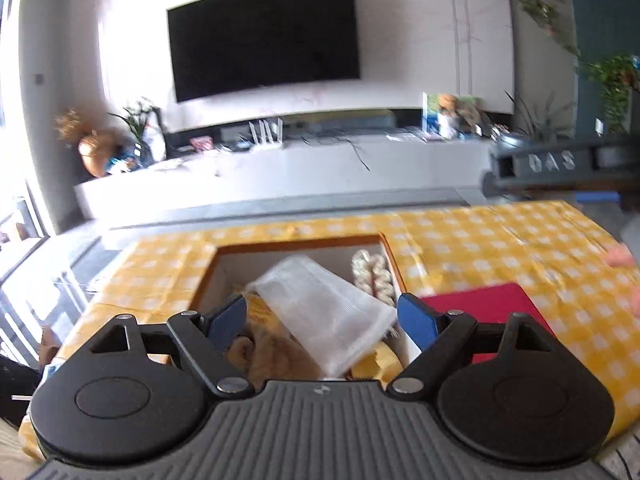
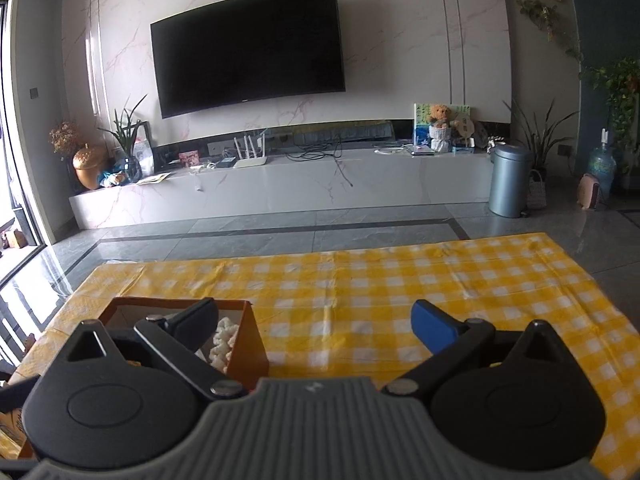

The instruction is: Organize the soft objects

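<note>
An orange box [image 1: 390, 258] with a white inside stands on the yellow checked tablecloth. In it lie a white mesh bag [image 1: 326, 312], a white braided rope [image 1: 374, 276], something tan and furry [image 1: 276, 356] and a yellow item [image 1: 378, 360]. My left gripper [image 1: 322, 316] hovers open above the box with nothing held. In the right wrist view the same box [image 2: 252, 344] sits at lower left with the rope [image 2: 224, 340] showing. My right gripper [image 2: 320, 320] is open over bare cloth, empty.
A red flat object [image 1: 484, 304] lies right of the box. The other gripper's body [image 1: 560, 168] and a hand [image 1: 622, 258] show at the right edge. Beyond the table are grey floor tiles, a TV bench [image 2: 280, 184] and a bin [image 2: 510, 180].
</note>
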`<state>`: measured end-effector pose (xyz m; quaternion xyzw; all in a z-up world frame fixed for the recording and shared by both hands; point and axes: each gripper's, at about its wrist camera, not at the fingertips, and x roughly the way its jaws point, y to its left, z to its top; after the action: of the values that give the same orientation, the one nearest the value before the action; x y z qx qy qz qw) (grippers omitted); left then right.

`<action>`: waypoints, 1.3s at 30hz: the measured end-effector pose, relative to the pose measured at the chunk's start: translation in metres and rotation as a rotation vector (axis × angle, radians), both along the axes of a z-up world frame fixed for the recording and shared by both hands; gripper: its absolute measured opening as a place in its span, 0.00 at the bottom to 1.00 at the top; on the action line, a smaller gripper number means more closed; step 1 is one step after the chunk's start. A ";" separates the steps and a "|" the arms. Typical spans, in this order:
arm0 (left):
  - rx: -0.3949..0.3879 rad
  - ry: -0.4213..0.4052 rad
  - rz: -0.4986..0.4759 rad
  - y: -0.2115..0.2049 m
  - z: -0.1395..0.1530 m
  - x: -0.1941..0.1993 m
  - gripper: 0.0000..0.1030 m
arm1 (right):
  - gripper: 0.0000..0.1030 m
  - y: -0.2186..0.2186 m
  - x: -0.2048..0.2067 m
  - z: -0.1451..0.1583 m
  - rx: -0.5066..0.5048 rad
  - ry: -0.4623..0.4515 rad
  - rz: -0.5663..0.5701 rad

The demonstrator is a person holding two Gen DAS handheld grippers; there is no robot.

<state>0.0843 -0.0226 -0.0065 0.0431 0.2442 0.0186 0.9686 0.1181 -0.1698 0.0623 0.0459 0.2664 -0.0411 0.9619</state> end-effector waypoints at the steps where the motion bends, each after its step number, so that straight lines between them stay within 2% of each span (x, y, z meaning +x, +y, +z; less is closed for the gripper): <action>1: -0.001 -0.026 0.005 -0.001 0.003 -0.002 0.97 | 0.98 -0.003 -0.008 0.000 -0.022 0.005 -0.020; 5: -0.101 -0.057 -0.067 0.001 0.012 -0.009 0.97 | 0.98 -0.009 -0.040 -0.010 -0.094 0.039 -0.095; 8: -0.158 -0.071 -0.055 0.001 0.015 -0.012 0.97 | 0.98 -0.007 -0.060 -0.019 -0.156 0.013 -0.066; 14: -0.082 -0.089 -0.023 -0.013 0.008 -0.016 0.97 | 0.98 -0.005 -0.065 -0.029 -0.178 0.007 -0.035; 23: -0.058 -0.092 -0.028 -0.018 -0.003 -0.016 0.97 | 0.98 0.009 -0.064 -0.047 -0.198 0.007 0.030; 27: -0.072 -0.058 0.002 -0.017 -0.006 -0.014 0.97 | 0.98 0.015 -0.065 -0.054 -0.165 -0.016 0.057; 32: -0.007 -0.092 0.005 -0.020 -0.007 -0.018 0.97 | 0.97 0.021 -0.062 -0.065 -0.123 -0.021 0.061; 39: -0.046 -0.067 -0.013 -0.015 -0.009 -0.014 0.97 | 0.97 0.026 -0.062 -0.067 -0.108 -0.021 0.075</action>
<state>0.0704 -0.0372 -0.0159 0.0219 0.2117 0.0080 0.9771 0.0562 -0.1441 -0.0051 -0.0156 0.2552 -0.0189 0.9666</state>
